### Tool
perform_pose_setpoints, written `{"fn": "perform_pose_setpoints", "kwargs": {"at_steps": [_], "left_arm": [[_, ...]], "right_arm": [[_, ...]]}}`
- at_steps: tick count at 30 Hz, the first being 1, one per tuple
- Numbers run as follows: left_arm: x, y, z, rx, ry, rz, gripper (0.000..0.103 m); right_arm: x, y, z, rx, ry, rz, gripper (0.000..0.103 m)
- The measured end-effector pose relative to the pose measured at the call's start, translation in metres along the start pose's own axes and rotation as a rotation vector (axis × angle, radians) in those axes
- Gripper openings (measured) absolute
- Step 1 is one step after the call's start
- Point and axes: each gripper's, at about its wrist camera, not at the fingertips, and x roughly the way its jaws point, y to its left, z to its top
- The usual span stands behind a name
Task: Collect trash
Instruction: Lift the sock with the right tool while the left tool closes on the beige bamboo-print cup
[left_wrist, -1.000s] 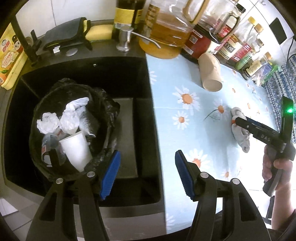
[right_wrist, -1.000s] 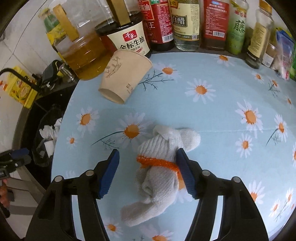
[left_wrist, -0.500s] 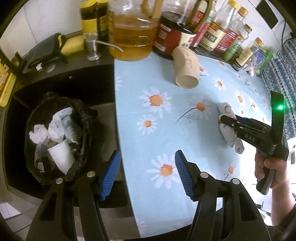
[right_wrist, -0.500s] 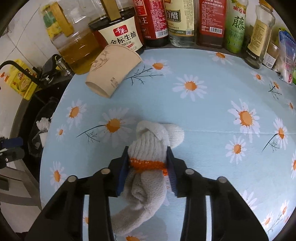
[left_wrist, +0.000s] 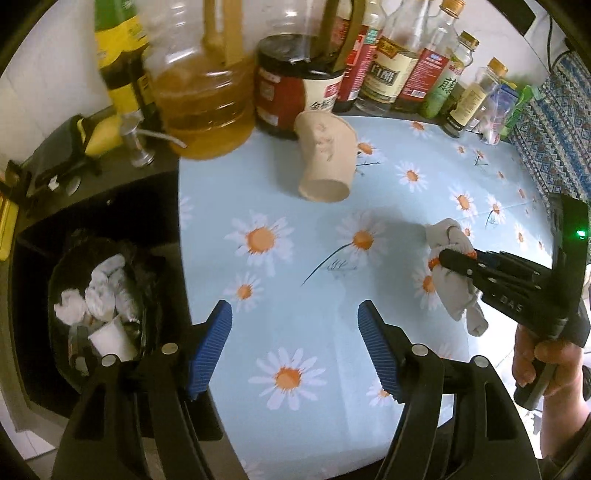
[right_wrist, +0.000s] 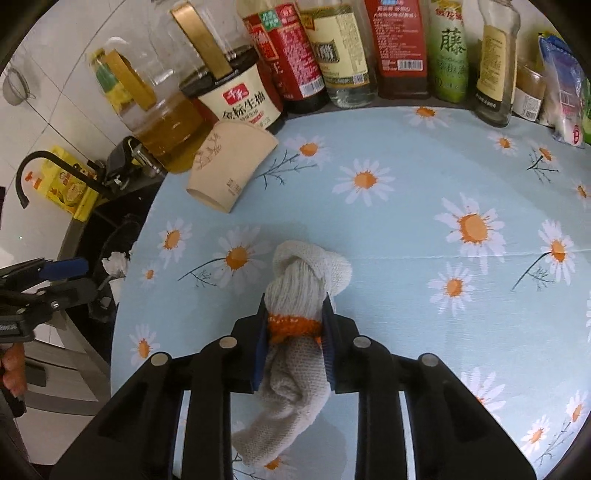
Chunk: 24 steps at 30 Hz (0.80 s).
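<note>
A grey knitted glove (right_wrist: 299, 291) with an orange cuff band is pinched in my right gripper (right_wrist: 293, 321), which is shut on it just above the daisy-print tablecloth (right_wrist: 424, 229). From the left wrist view the same glove (left_wrist: 448, 247) hangs from the right gripper (left_wrist: 448, 260) at the right. A beige paper cup (left_wrist: 325, 158) lies on its side near the bottles. My left gripper (left_wrist: 293, 343) hangs over the cloth's near left part, its jaws opening with nothing between them. A black-bagged trash bin (left_wrist: 99, 306) holding crumpled paper and a white cup sits in the dark sink at the left.
A row of sauce and oil bottles (right_wrist: 332, 51) lines the back of the counter, with a large oil jug (left_wrist: 207, 92) by the sink. A soap pump (left_wrist: 136, 144) and a sponge stand behind the sink. A person's hand (left_wrist: 546, 358) grips the right tool.
My right gripper has closed on the glove and raised it a little. My left gripper has moved right, from over the sink and bin to over the tablecloth, and its jaws stand wider.
</note>
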Motion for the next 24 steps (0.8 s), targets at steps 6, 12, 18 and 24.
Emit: {"fn": "perform_pose_setpoints", "kwargs": {"at_steps": [6, 12, 18, 24], "left_arm": [[0.007, -0.015, 0.020, 0.032, -0.009, 0.012, 0.069], [0.020, -0.035, 0.047, 0.066, -0.016, 0.042, 0.069], [0.040, -0.048, 0.077, 0.079, -0.009, 0.070, 0.069], [0.058, -0.055, 0.101, 0.079, 0.007, 0.112, 0.069]], "right_arm": [[-0.024, -0.010, 0.002, 0.000, -0.035, 0.017, 0.026], [-0.045, -0.019, 0.000, -0.012, -0.071, 0.037, 0.026], [-0.063, -0.034, -0.002, -0.017, -0.091, 0.055, 0.026], [-0.067, -0.044, -0.002, -0.020, -0.094, 0.081, 0.026]]}}
